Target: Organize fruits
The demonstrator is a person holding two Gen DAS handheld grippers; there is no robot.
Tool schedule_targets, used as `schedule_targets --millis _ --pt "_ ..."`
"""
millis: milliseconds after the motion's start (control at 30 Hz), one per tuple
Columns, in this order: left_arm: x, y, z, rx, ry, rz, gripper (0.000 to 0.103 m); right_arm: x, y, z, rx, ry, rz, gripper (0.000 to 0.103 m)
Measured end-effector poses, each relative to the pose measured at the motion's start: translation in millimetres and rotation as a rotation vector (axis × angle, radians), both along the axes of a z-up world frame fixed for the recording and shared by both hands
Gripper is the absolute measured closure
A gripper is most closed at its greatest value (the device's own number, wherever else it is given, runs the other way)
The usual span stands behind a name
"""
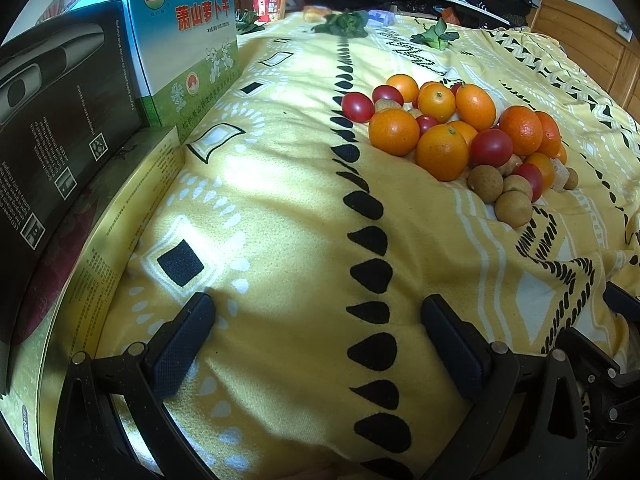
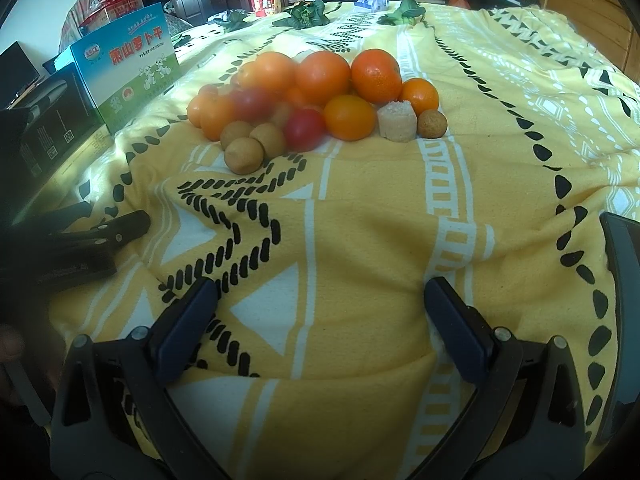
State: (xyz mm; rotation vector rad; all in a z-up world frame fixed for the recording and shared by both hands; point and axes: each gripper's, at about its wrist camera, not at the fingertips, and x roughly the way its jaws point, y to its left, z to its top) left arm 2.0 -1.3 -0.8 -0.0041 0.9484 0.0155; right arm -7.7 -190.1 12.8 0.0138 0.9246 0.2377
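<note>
A pile of mixed fruit lies on the yellow patterned cloth (image 1: 280, 208): oranges (image 1: 394, 132), red cherry tomatoes (image 1: 491, 147) and brown longans (image 1: 485, 183). It also shows in the right wrist view, with oranges (image 2: 323, 77), a tomato (image 2: 305, 129), longans (image 2: 244, 155) and a pale beige cube (image 2: 397, 121). My left gripper (image 1: 318, 312) is open and empty, low over the cloth, well short of the pile and to its left. My right gripper (image 2: 320, 296) is open and empty, in front of the pile. The left gripper's fingers (image 2: 120, 228) show at the right view's left edge.
Boxes stand along the left: a blue-green carton (image 1: 188, 48), a black box (image 1: 60, 120) and a flat gold box (image 1: 120, 216). Leafy greens (image 1: 344, 24) and a red cup (image 1: 269, 6) lie at the far end. A dark object (image 2: 620, 280) is at the right edge.
</note>
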Motion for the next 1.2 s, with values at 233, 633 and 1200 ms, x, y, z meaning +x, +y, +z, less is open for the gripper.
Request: schedule_targets --millis 233,633,1200 --pt "-5.8 -0.5 2.5 0.007 0.002 0.009 0.000 0.0 0.1 -0.1 -0.002 0.000 0.000 0.000" --pt "-11.2 -1.5 1.7 0.015 -0.029 0.009 0.000 1.0 2.2 2.0 0.002 -0.002 0.000 0.000" --pt "-13.0 -4.0 1.7 0.038 -0.033 0.008 0.000 1.8 4.1 3.1 0.013 -0.004 0.000 0.000"
